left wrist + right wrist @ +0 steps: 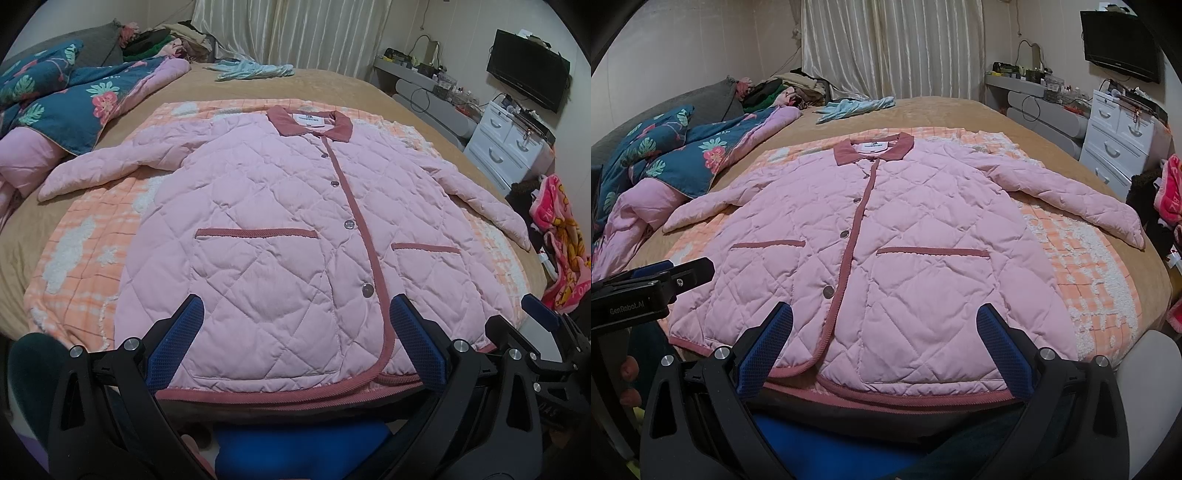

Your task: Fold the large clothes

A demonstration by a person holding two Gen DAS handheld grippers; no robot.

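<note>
- Jacket (280, 229): quilted, soft, bulky, likely light; lies flat, buttoned.
- Grip at sleeve (1082, 206) cuffs or near hem.
- Left gripper (295, 347), right gripper (886, 347): both spread wide, empty.

The jacket (280, 229) is showing matt, quilted pink cloth with ribbed cord trim and shiny metal snaps. At six o'clock, each hand-held gripper (295, 347) is showing matt black plastic, textured blue pads (762, 354) and bright metal screws.

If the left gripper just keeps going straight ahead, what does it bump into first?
Most likely the pink quilted jacket: the open left gripper points at its lower front near the hem, with nothing between. How far off it is, the fisheye doesn't show.
</note>
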